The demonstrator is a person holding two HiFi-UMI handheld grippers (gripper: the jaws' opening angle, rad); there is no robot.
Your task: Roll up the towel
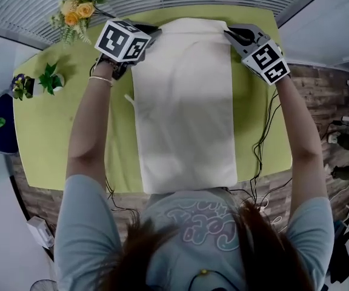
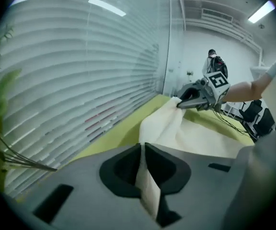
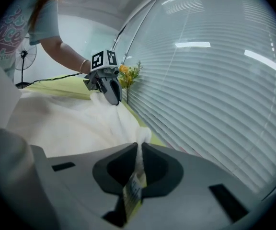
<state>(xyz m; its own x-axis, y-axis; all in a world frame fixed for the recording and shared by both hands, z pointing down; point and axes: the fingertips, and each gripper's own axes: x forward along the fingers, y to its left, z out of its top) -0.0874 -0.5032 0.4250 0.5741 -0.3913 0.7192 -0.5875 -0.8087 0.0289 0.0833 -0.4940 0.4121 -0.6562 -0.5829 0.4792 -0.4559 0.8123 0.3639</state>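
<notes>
The towel (image 1: 183,108) lies flat on the green table (image 1: 53,144) with its long axis running straight away from the person. Its near short edge sits at the table's near rim, just in front of the person's chest, and its far short edge is near the far rim, below the slatted blind (image 2: 80,80). Both grippers are at that far edge, one on each corner, so all the cloth to be rolled lies back toward the person. Neither hand is closer than the other, since they sit level across the towel's width. The coming roll would therefore have to travel along the long axis toward the person, with both corners turning together.

The left gripper (image 1: 155,31) is clamped on the far left corner, and its own view shows a thin fold of cloth pinched between the closed jaws. The right gripper (image 1: 229,34) is likewise closed on the far right corner, with a small yellowish label (image 3: 132,190) caught in the jaws along with the fabric.

The towel is plain, off-white and thin-looking, and smooth over most of its length. The gripper views show the held edge raised slightly off the table, with soft folds sagging between the two corners. The long sides run roughly parallel, so the towel looks square enough for an even roll.
</notes>
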